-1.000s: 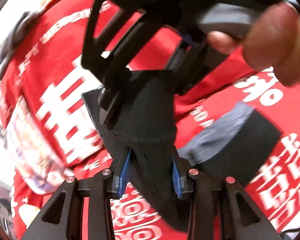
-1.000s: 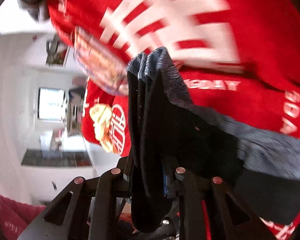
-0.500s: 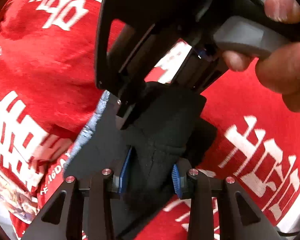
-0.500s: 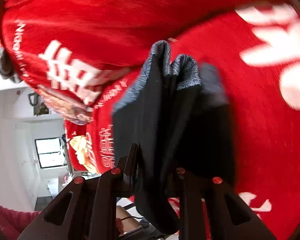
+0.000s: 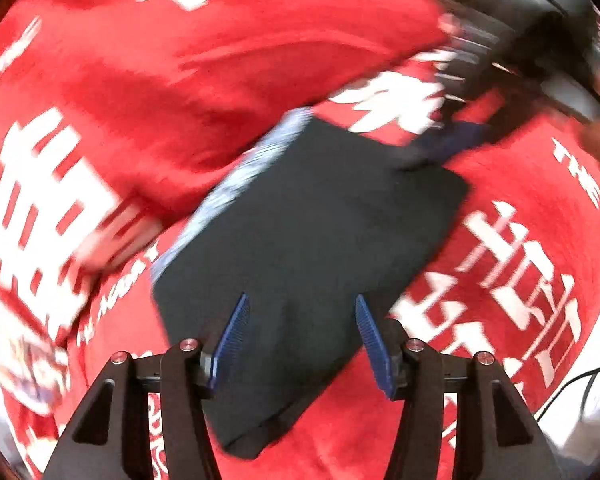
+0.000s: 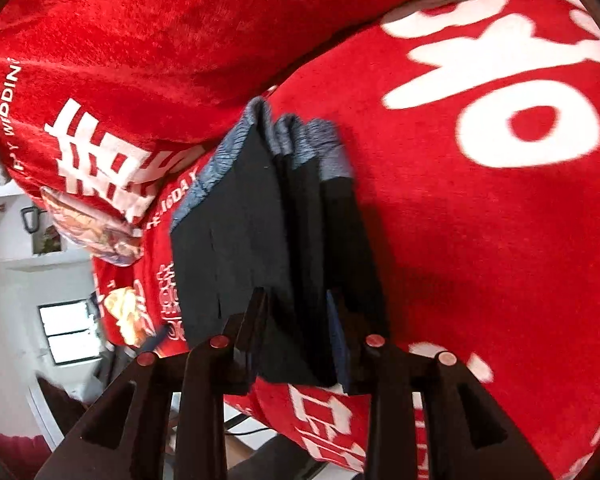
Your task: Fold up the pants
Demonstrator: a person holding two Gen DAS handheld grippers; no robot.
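Since half a second ago my left gripper (image 5: 300, 340) has let go of the pants (image 5: 308, 240): its blue pads (image 5: 232, 344), then pinched on a bunch of dark cloth, now stand wide apart with nothing between them. The pants, then gathered up between both tools, now lie as a flat dark rectangle on the red blanket (image 5: 180, 80). My right gripper (image 5: 500, 40) has also drawn off to the far right of the left view, where it is blurred.

In the right view, my right gripper (image 6: 296, 320) is clamped on the near edge of the pants (image 6: 236, 240). Several layers stand edge-on between the fingers, which suggests the grip holds the whole stack together so the fold cannot spring open. The grey waistband (image 6: 300, 140) sits at the far end of the stack, with its layers roughly aligned. In the left view the same band (image 5: 236, 184) runs along the left edge of the rectangle.

The blanket (image 6: 460, 240) covers the work surface and carries large white characters. It rises in a soft ridge to the far left of the pants, so the garment rests in a shallow dip.

I judge the fold to be nearly complete. The left tool is free, probably so that it can press or smooth the top layer. The right tool should release only once the stack lies fully settled. The risk is that the thick edge slips and the layers fan out.
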